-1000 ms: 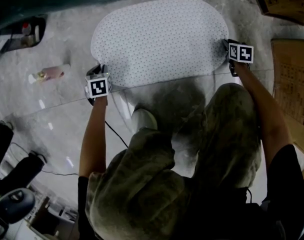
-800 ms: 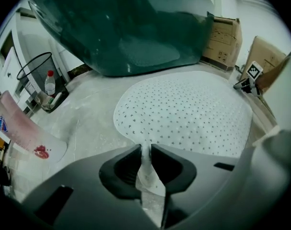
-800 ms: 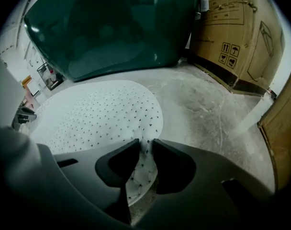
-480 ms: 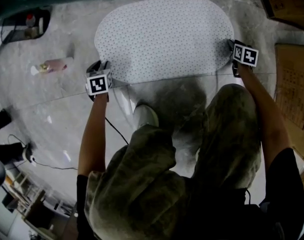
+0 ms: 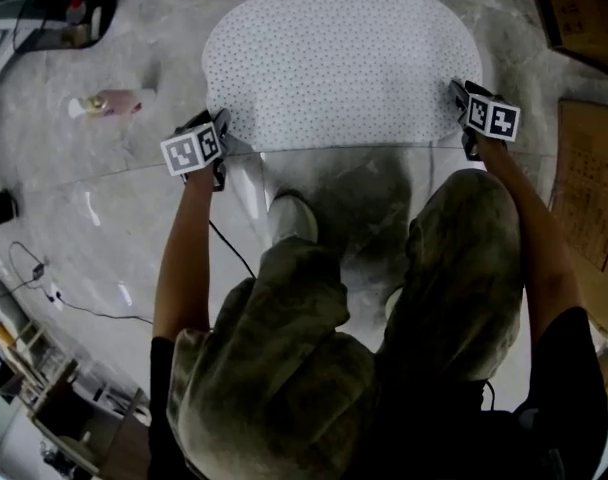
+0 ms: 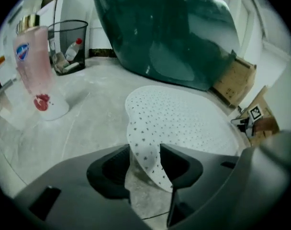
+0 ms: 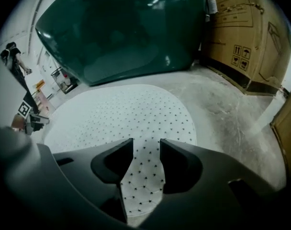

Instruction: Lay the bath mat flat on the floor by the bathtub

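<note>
The white dotted bath mat [image 5: 344, 63] lies spread on the floor [image 5: 114, 198] beside the dark green bathtub [image 6: 164, 28]. The jaws of the left gripper [image 6: 145, 159] and right gripper [image 7: 145, 159] have just been opening. Both stand parted, each loosely astride a near edge of the mat.

A makeshift bathroom set-up — dark green bathtub [image 7: 121, 32], bare concrete floor [image 7: 231, 109], cardboard boxes [image 7: 241, 28], wire wastebasket [image 6: 69, 42]
</note>
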A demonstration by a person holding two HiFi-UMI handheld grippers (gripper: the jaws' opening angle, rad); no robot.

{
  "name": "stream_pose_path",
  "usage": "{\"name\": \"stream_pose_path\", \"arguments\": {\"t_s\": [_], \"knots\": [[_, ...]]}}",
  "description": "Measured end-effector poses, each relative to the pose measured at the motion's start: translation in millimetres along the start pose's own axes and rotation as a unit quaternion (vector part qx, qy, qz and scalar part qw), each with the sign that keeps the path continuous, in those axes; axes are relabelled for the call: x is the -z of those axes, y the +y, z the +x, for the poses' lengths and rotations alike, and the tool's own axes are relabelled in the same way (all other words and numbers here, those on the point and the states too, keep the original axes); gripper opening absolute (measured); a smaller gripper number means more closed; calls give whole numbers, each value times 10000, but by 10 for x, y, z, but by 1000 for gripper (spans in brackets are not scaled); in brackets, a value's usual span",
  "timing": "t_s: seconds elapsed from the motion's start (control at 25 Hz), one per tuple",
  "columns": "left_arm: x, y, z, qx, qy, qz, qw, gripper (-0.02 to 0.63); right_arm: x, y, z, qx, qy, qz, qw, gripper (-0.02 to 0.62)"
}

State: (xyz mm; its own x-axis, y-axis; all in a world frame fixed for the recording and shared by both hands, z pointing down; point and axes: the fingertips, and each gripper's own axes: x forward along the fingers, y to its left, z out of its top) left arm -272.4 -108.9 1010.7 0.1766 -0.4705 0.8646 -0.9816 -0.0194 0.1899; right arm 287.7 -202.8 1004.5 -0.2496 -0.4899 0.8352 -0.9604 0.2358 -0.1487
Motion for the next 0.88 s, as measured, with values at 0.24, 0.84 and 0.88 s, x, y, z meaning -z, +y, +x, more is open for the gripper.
{"name": "stream_pose_path", "arguments": {"t_s": [0.24, 0.84, 0.88], "knots": [[-283, -34, -253, -318, -992, 400, 9938, 133, -22, 1, -51, -241, -128, 122, 9996, 189], [50, -87, 195, -23, 232, 697, 9973, 60, 221, -203, 21, 126, -70, 438, 9989, 26], [50, -103, 207, -31, 297, 775, 9965, 54, 215, -237, 4, 117, -120, 630, 9979, 23]]}}
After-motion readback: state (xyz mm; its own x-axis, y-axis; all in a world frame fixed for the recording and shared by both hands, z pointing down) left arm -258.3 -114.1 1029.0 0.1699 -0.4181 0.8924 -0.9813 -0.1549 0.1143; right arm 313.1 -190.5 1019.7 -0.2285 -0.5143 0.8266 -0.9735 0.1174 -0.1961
